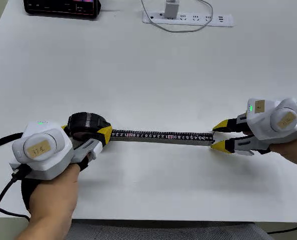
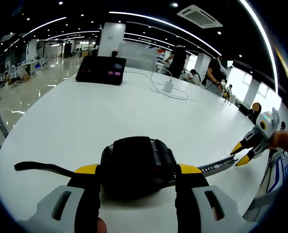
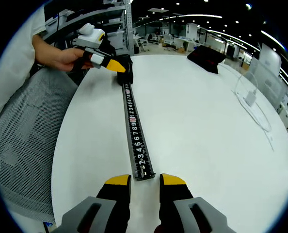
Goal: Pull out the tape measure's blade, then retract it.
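black tape measure (image 2: 138, 165) clamped between left fingers (image 2: 87, 194) — blade (image 1: 161, 136) extended.

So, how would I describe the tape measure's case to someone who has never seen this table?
On the white table, a dark numbered blade lies near the front edge. Follow it left: the case is the rounded black body, ribbed on top, clamped between the yellow-tipped left tongs.

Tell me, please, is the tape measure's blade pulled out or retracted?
Pulled out: the blade lies extended along the table from the case, clamped in the left gripper, to the tips of the open right gripper.
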Demonstrator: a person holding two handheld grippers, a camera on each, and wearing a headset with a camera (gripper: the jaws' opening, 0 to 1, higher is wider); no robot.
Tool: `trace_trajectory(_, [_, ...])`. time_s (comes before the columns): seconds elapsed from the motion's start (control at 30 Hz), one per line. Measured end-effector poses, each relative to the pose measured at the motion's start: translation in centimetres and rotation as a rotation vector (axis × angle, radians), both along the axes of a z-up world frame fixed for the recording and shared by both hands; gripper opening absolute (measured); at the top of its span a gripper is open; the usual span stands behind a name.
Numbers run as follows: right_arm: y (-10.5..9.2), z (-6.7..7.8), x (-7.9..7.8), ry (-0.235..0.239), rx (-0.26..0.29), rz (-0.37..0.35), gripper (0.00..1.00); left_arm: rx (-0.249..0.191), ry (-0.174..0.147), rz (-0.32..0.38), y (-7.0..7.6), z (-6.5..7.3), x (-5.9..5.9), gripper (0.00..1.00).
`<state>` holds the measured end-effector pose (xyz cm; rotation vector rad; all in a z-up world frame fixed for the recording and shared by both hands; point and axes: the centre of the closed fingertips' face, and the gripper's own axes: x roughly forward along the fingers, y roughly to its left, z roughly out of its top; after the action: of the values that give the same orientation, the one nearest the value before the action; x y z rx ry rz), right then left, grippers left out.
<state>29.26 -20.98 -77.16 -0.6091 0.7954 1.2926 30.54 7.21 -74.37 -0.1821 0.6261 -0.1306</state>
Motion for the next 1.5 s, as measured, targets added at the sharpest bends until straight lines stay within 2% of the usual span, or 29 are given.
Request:
trace_trajectory(0.43, [0.29, -0.30, 0.04, 0.001, -0.021, 0.042, 0.12, 0.002, 0.003, 0.002, 0.01, -0.01, 0.04, 0.57])
trace_trajectory(0.8, [0.23, -0.58, -0.02, 0.006, -0.076, 0.077, 0.12, 0.005, 0.013, 0.005, 0.01, -0.13, 0.08, 0.58])
trace_trajectory(1.03, [0.30, -0.63, -0.13, -0.013, -0.123, 0.111, 0.12, 0.007, 0.020, 0.009, 0.03, -0.27, 0.16, 0.59])
trace_trajectory(1.5, [0.16, -0.73, -0.09, -0.019, -0.154, 0.132, 0.12, 0.013, 0.028, 0.005, 0.03, -0.32, 0.13, 0.58])
